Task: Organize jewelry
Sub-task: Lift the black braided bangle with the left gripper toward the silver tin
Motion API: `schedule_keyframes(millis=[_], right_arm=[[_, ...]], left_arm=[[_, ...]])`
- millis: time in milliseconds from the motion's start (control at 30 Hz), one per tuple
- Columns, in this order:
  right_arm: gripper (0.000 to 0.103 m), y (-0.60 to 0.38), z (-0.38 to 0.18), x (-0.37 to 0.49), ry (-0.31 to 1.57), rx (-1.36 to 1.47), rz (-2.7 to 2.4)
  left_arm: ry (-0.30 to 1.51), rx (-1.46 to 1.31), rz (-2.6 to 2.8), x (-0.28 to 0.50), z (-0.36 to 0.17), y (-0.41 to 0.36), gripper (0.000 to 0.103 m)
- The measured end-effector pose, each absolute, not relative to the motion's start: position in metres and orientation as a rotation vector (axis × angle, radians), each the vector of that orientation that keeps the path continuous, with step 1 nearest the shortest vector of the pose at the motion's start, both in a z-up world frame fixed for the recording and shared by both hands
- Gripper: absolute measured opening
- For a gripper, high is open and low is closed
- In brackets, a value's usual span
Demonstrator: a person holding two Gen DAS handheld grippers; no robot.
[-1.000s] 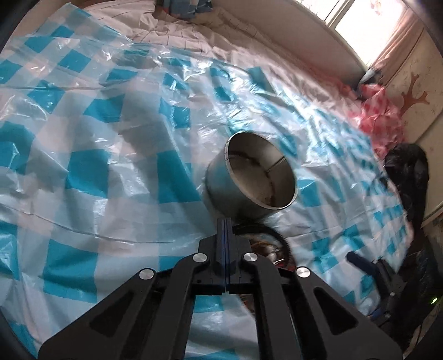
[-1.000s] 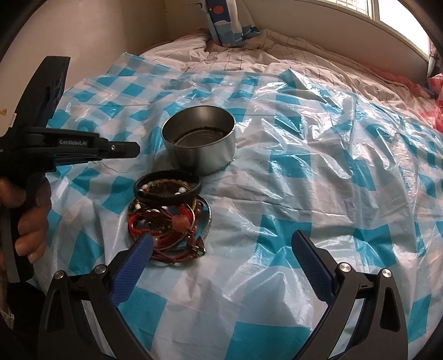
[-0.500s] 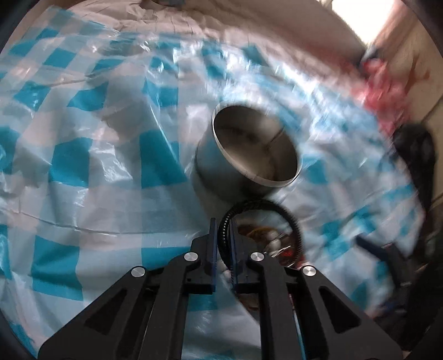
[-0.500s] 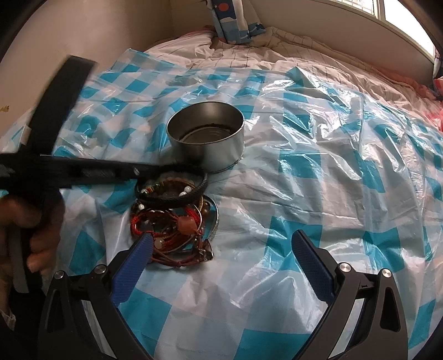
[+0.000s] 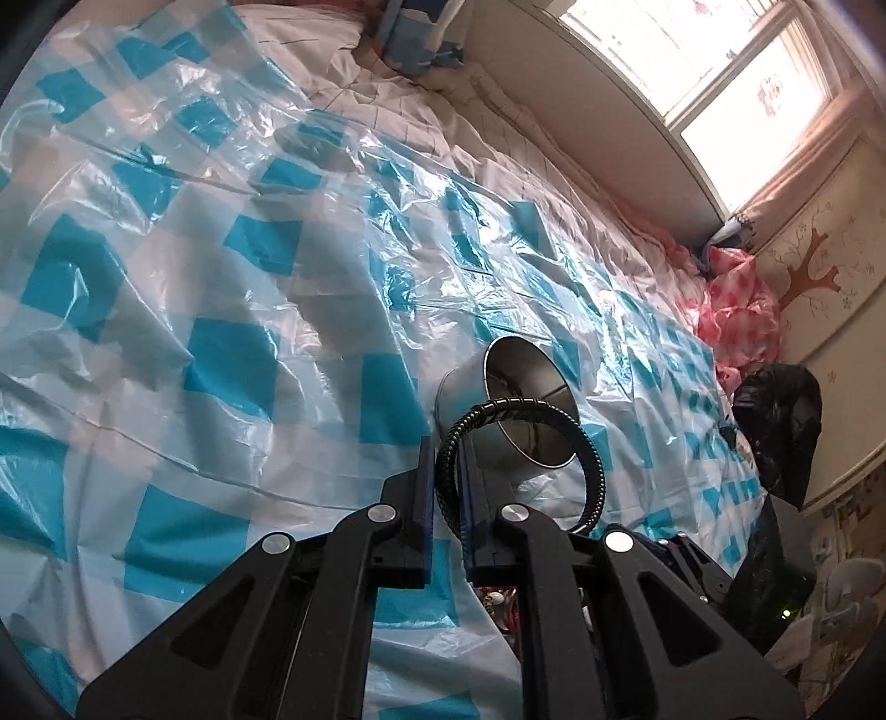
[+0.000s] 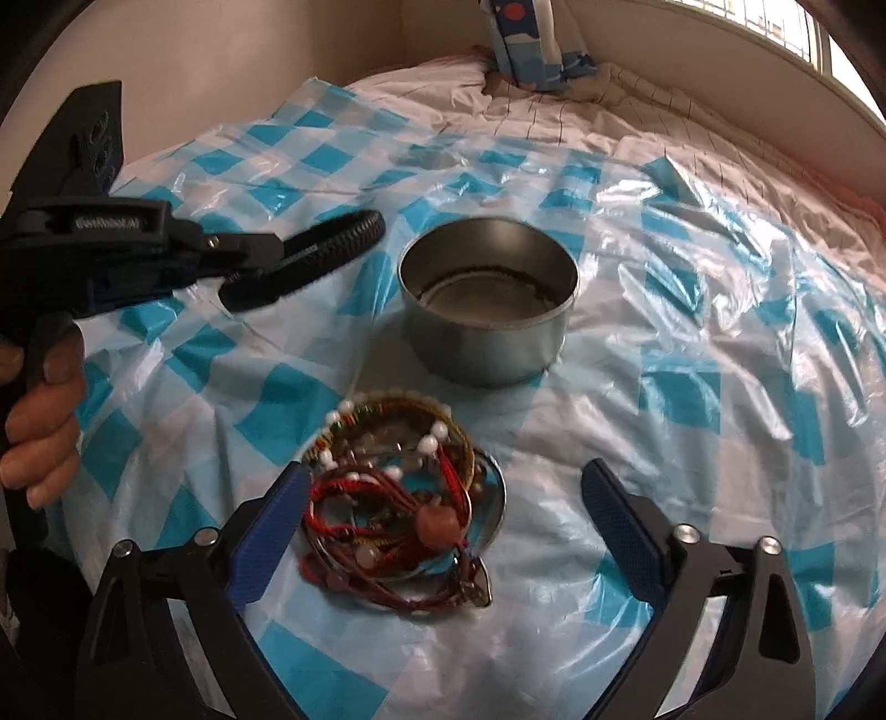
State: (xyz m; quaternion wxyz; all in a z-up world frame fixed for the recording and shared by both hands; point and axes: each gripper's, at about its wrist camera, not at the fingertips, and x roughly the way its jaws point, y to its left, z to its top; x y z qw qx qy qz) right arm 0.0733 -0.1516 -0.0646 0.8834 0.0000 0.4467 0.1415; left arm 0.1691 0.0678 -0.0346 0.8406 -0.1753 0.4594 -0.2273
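Observation:
My left gripper [image 5: 447,471] is shut on a black ribbed bracelet [image 5: 587,443], lifted off the bed. In the right wrist view that left gripper [image 6: 260,255] holds the black bracelet [image 6: 343,238] in the air, left of the round metal tin [image 6: 487,327]. The tin [image 5: 509,387] stands open and shows no jewelry inside. A heap of red cord and beaded bracelets [image 6: 398,498] lies in front of the tin. My right gripper [image 6: 443,509] hovers over the heap; its jaws are closing, with the heap between them and the pads not pressing on it.
A blue-and-white checked plastic sheet [image 6: 692,387] covers the bed. A patterned pillow [image 6: 531,44] lies at the head. Pink fabric [image 5: 731,299] and a black bag [image 5: 786,415] sit by the wall under the window. A hand [image 6: 39,421] grips the left tool.
The left gripper closed on the black bracelet and lifted it off the heap, up and to the left of the tin. The right gripper came closer to the heap and its jaws narrowed slightly.

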Motion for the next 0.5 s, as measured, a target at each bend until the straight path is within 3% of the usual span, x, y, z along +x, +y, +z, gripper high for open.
schedule_keyframes(millis=[33,100,367,500], right_arm=[[0.073,-0.154,-0.067,0.075,0.940,0.020,0.300],[0.068,-0.156,-0.069,0.078,0.947,0.036,0.301],[0.060,-0.158,-0.070,0.066,0.956,0.036,0.304],[0.036,-0.159,-0.072,0.060,0.969,0.022,0.311]], left_arm=[[0.972,-0.368,-0.487,0.169,-0.035,0.066,0.007],[0.973,-0.359,-0.492,0.168,-0.035,0.065,0.007],[0.973,-0.358,-0.501,0.168,-0.034,0.063,0.007],[0.973,-0.353,-0.504,0.167,-0.035,0.060,0.007]])
